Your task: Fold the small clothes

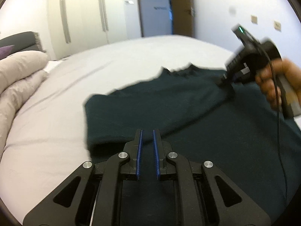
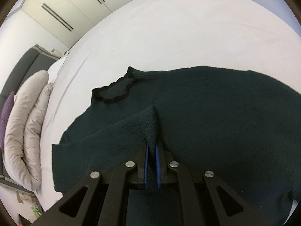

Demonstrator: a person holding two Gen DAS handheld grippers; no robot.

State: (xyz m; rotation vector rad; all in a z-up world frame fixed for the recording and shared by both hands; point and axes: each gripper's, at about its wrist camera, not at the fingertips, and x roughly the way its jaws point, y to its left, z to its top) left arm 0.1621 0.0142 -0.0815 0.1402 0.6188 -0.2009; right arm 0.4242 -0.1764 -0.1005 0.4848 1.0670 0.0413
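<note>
A dark green knit sweater point(image 1: 169, 101) lies on the white bed sheet point(image 1: 56, 113); a sleeve is folded across its body. Its black-edged collar point(image 2: 112, 90) faces the far side. My left gripper point(image 1: 147, 131) hovers just above the sweater's near edge, jaws a small gap apart with nothing between them. My right gripper point(image 2: 152, 144) is shut on the sleeve end point(image 2: 148, 120), pinching the knit between its blue pads point(image 2: 157, 162). It also shows in the left wrist view point(image 1: 223, 80), held by a hand at the right, touching the sweater near the collar.
A rolled grey duvet point(image 1: 17, 75) lies at the left end of the bed, also in the right wrist view point(image 2: 24, 131). A purple cushion point(image 2: 6, 113) and dark headboard sit behind it. White wardrobes point(image 1: 84, 15) and a doorway point(image 1: 156, 7) stand beyond.
</note>
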